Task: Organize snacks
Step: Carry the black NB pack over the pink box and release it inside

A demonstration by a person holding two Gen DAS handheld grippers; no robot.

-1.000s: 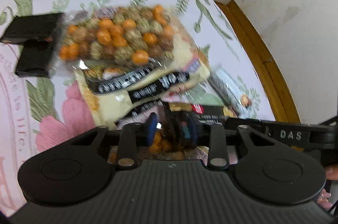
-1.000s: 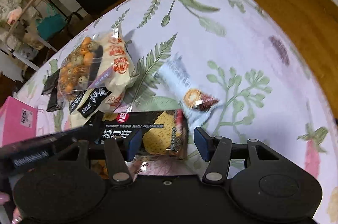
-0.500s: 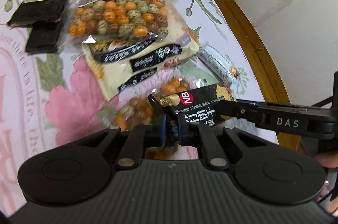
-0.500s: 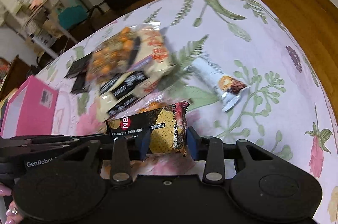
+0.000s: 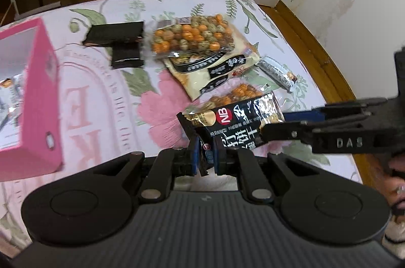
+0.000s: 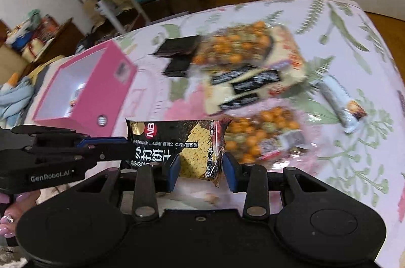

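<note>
A black cracker packet [image 5: 235, 123] with a red NB mark is held in the air between both grippers; it also shows in the right wrist view [image 6: 187, 149]. My left gripper [image 5: 205, 159] is shut on its near end. My right gripper [image 6: 201, 170] is shut on its other end and reaches in from the right in the left wrist view [image 5: 329, 131]. A pink box [image 5: 38, 101] stands open at the left, with a packet inside; it also shows in the right wrist view [image 6: 83, 88].
On the floral tablecloth [image 5: 101, 101] lie a bag of orange and green coated nuts [image 5: 192, 37], a cream bag [image 5: 217, 73], a second nut bag [image 6: 263, 134], a white bar [image 5: 277, 74] and two black packets [image 5: 119, 40]. The table's edge curves at the right.
Both grippers have lifted the cracker packet off the table and carried it left, toward the pink box. The right gripper closed on it within the last second.
</note>
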